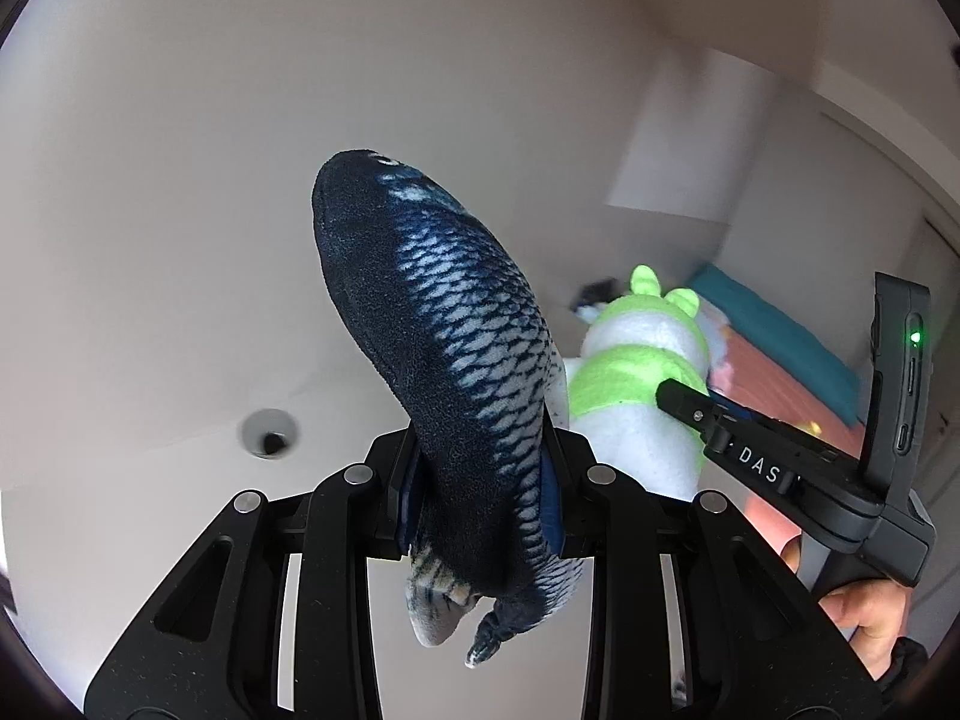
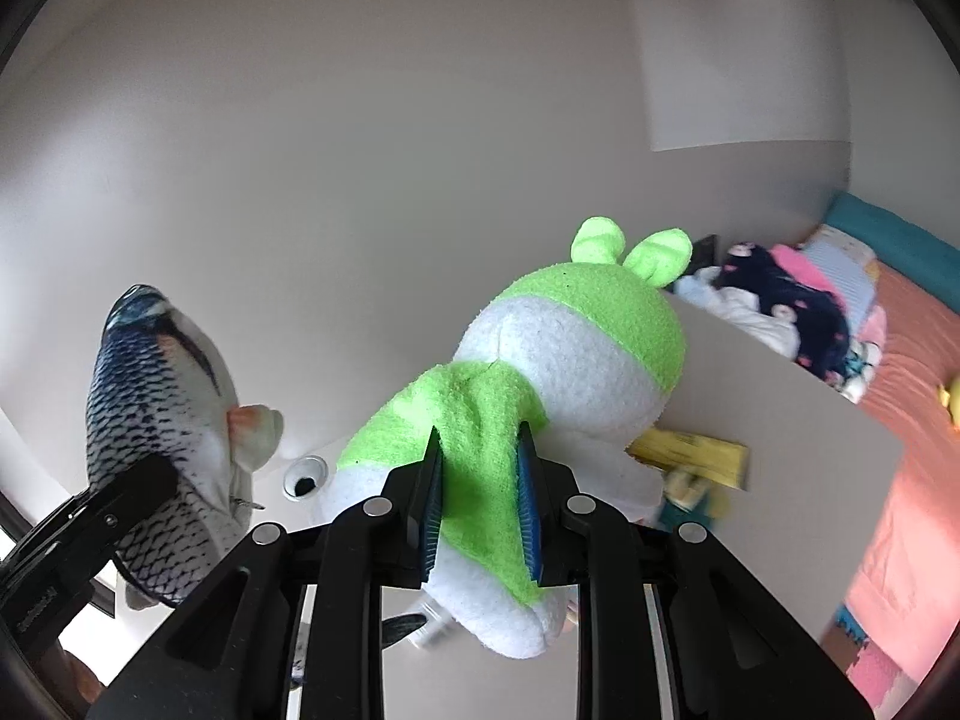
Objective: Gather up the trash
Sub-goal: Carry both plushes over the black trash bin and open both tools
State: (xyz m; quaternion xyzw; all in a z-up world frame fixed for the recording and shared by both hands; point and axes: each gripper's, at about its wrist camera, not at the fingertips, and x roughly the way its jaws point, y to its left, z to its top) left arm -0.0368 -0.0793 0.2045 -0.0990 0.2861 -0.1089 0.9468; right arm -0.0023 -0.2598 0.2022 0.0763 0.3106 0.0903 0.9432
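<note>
1. Left claw (image 1: pixel 480 501) is clamped on a plush fish toy (image 1: pixel 444 372), its blue pads pressing the body just ahead of the tail; the head points up and away from the camera, the tail fin hangs below the jaws.
2. Right claw (image 2: pixel 480 504) is closed on a green and white plush toy (image 2: pixel 540 372), the pads squeezing a green band of its body so the fabric bulges between them. No gap shows between pads and plush.
3. Both toys are held up in the air in front of a pale wall (image 1: pixel 240 180), side by side and near each other; in the left wrist view the green and white plush toy (image 1: pixel 636 396) sits just right of the fish.
4. From the right wrist view, the plush fish toy (image 2: pixel 162 420) shows at the left with the left claw (image 2: pixel 138 489) gripping it low on the body.
5. A hand (image 1: pixel 870 612) holds the right claw's handle at the lower right of the left wrist view; a green light glows on the device mounted there.
6. A round fitting (image 2: pixel 307 477) with a dark centre sits in the pale surface behind the toys, possibly a recessed socket; blur makes it hard to tell.
7. At the right lies a bed (image 2: pixel 912 360) with a pink cover, a teal pillow (image 2: pixel 900 234) and a heap of clothes (image 2: pixel 798 306).
8. Something yellow (image 2: pixel 696 450) sits behind the green plush, too blurred to name.
</note>
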